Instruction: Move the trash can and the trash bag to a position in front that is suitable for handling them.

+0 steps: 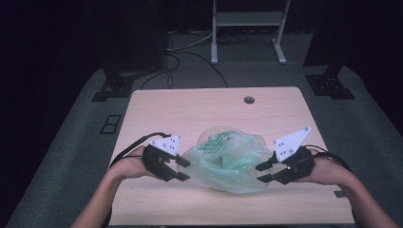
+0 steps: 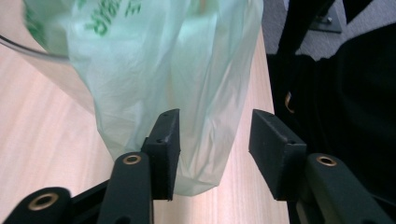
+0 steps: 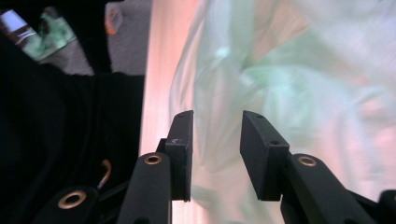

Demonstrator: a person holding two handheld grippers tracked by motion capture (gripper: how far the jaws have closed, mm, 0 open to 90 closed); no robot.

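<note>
Green plastic bag (image 1: 228,164) sits mid-table, draped over a clear container (image 1: 209,134) at its eleven o'clock. Left gripper (image 1: 183,168) at nine, right gripper (image 1: 263,172) at three, both released, jaws spread astride film. Best pinch one layer each, evenly.

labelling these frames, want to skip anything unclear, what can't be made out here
- Green lettering on the plastic bag: too small in the high view, cut off by the top edge in the left gripper view.
- What the bag holds: hidden by its cloudy folds in every view.
- Clear bowl: mostly covered by the bag.
- Bag folds past the right gripper: blurred in the right gripper view.
- Left gripper: open beside the bag; contact unclear.
</note>
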